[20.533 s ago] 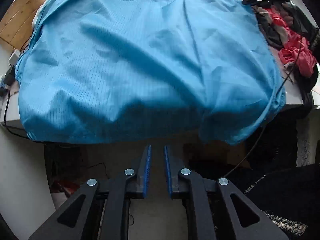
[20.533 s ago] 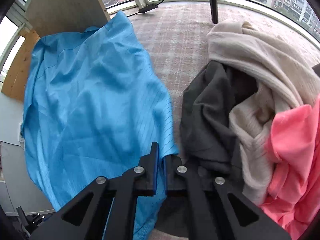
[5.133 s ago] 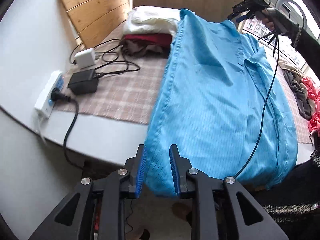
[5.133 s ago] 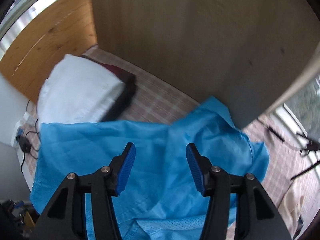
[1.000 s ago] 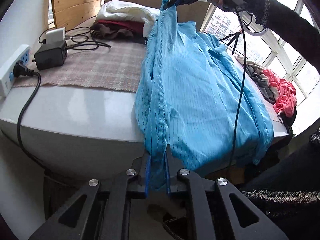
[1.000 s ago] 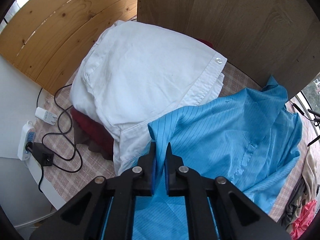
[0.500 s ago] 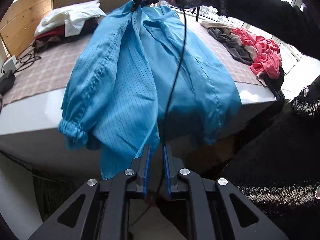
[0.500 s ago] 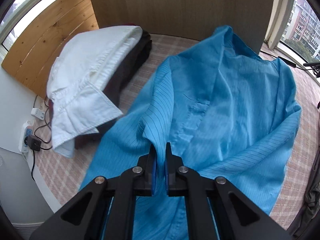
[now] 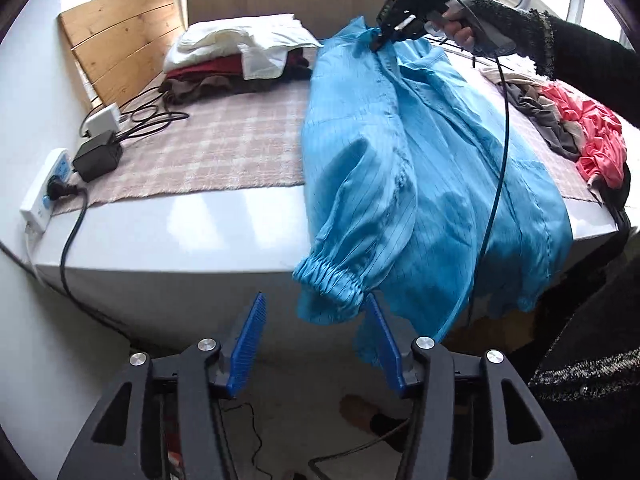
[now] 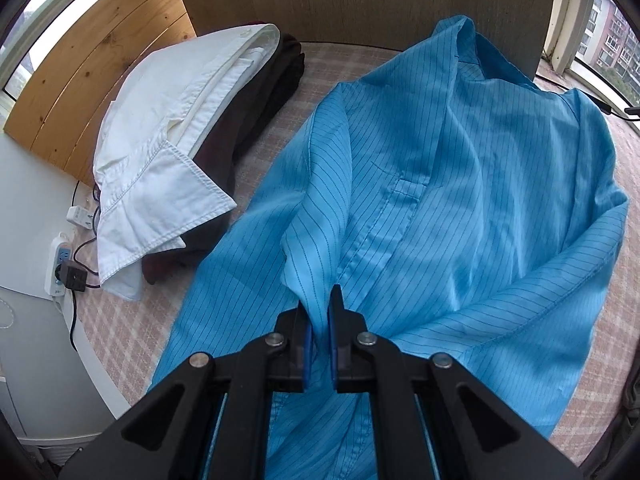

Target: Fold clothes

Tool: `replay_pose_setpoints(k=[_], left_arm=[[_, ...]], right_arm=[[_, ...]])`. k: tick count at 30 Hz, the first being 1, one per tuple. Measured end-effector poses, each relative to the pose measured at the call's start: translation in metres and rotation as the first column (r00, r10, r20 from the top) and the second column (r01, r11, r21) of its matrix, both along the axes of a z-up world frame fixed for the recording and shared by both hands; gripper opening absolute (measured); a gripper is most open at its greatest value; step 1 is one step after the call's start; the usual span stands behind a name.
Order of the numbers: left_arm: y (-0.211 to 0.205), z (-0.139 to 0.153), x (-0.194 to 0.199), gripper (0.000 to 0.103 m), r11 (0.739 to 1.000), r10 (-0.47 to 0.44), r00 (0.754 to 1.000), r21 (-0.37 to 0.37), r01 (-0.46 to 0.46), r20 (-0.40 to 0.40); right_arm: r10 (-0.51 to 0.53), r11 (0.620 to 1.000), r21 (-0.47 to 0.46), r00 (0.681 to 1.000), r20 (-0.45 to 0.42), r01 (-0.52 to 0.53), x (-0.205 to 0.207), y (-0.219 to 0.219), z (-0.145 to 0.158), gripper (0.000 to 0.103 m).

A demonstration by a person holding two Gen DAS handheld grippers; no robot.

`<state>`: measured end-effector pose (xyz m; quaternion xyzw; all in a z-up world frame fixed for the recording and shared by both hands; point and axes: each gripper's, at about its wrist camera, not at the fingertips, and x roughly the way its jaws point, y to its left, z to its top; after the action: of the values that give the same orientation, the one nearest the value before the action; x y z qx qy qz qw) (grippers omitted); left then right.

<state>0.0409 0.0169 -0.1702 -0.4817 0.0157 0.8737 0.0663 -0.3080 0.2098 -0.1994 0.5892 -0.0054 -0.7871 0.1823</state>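
A blue pinstriped coat (image 9: 420, 152) (image 10: 460, 200) lies along the table, its hem and a sleeve hanging over the near edge. The sleeve's gathered cuff (image 9: 326, 280) dangles just beyond my left gripper (image 9: 316, 320), whose jaws are opening; the pads do not press on it. My right gripper (image 10: 319, 312) is shut on a fold of the coat near its shoulder. In the left wrist view that right gripper (image 9: 380, 40) is seen at the coat's far end, held by a hand in a dark sleeve.
A stack of folded clothes (image 9: 240, 56) (image 10: 168, 152) topped by a white shirt sits at the back left. A power strip (image 9: 44, 192), adapters and cables lie left. Loose pink and grey garments (image 9: 584, 136) are piled right. A checked cloth (image 9: 208, 148) covers the table.
My left gripper has let go of the coat's edge and spread its jaws; the sleeve cuff now hangs free. The right gripper carried its fold across from the folded stack and lowered it.
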Motion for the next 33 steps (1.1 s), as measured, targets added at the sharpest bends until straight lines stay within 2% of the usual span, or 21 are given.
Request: replay_pose_setpoints(k=[2,4,5,6,7,9,11,14,17,18,20,21,22,23,25,27,29,31,33], left_arm=[[0.004,-0.005,-0.007,0.052,1.0,-0.03,1.0,0.003,0.03,-0.002],[0.002,-0.009,-0.01,0.052,0.999,-0.026,1.0,0.041,0.026,-0.006],[0.001,-0.011,-0.011,0.046,0.998,-0.023,1.0,0.059,0.024,-0.008],[0.0,-0.013,-0.013,0.027,0.997,-0.021,1.0,0.078,0.022,-0.01],[-0.001,-0.015,-0.015,0.018,0.995,-0.019,1.0,0.097,0.02,-0.012],[-0.001,-0.01,-0.011,0.017,0.995,-0.006,1.0,0.103,0.007,-0.011],[0.011,0.008,0.003,0.016,0.997,-0.024,0.999,0.077,0.026,-0.025],[0.043,0.033,0.023,0.015,0.995,-0.088,0.995,0.048,0.091,-0.048],[0.086,0.025,0.027,0.022,0.974,-0.183,0.981,0.125,0.189,-0.057],[0.098,0.011,0.022,0.023,0.968,-0.205,0.978,0.143,0.207,-0.026],[0.115,-0.019,0.013,0.022,0.968,-0.218,0.971,0.144,0.204,0.093],[0.115,-0.028,0.013,0.02,0.97,-0.208,0.968,0.153,0.187,0.137],[0.109,-0.027,0.018,0.019,0.972,-0.192,0.971,0.161,0.168,0.145],[0.099,-0.021,0.026,0.02,0.975,-0.174,0.976,0.162,0.152,0.134],[0.077,-0.008,0.041,0.023,0.981,-0.131,0.986,0.158,0.113,0.106],[0.051,0.003,0.054,0.038,0.988,-0.073,0.995,0.139,0.064,0.061],[0.033,0.001,0.054,0.045,0.995,-0.033,0.999,0.091,0.03,0.037],[0.027,-0.008,0.045,0.045,0.998,-0.048,0.998,0.043,0.047,0.037],[0.027,-0.02,0.037,0.045,0.995,-0.1,0.994,-0.007,0.101,0.047]], right_arm=[[0.015,1.0,0.011,1.0,-0.009,-0.015,0.002,-0.004,0.003,0.006],[0.025,1.0,0.019,1.0,-0.015,-0.024,0.003,-0.007,0.006,0.006],[0.03,0.999,0.022,0.999,-0.018,-0.029,0.004,-0.008,0.007,0.006],[0.034,0.999,0.025,0.999,-0.021,-0.033,0.005,-0.009,0.009,0.006],[0.032,0.999,0.024,0.999,-0.023,-0.032,0.005,-0.01,0.01,0.006],[0.026,1.0,0.015,0.999,-0.031,-0.026,0.006,-0.01,0.014,0.006],[0.022,1.0,-0.014,0.999,-0.043,-0.023,0.006,-0.009,0.02,0.006],[0.011,1.0,-0.027,0.999,-0.049,-0.012,0.004,-0.003,0.026,0.006],[-0.008,1.0,0.002,0.999,-0.054,0.008,0.0,0.004,0.021,0.006],[-0.023,1.0,0.006,0.999,-0.042,0.023,-0.002,0.007,0.015,0.006],[-0.037,0.999,0.033,0.999,-0.015,0.038,-0.005,0.012,0.001,0.006],[-0.039,0.998,0.053,0.999,0.0,0.039,-0.006,0.013,-0.007,0.006],[-0.04,0.996,0.075,0.999,0.014,0.039,-0.007,0.014,-0.014,0.007],[-0.033,0.994,0.107,0.999,0.021,0.031,-0.007,0.015,-0.019,0.007],[-0.032,0.988,0.153,0.999,0.029,0.027,-0.007,0.017,-0.019,0.017],[-0.016,0.986,0.167,1.0,-0.016,0.019,0.001,0.021,-0.006,0.02],[0.006,0.981,0.195,0.998,-0.069,0.008,0.015,0.024,0.013,0.024],[0.028,0.988,0.156,0.996,-0.085,-0.014,0.04,0.032,0.03,0.033],[0.049,0.992,0.117,0.994,-0.103,-0.036,0.065,0.04,0.048,0.033]])
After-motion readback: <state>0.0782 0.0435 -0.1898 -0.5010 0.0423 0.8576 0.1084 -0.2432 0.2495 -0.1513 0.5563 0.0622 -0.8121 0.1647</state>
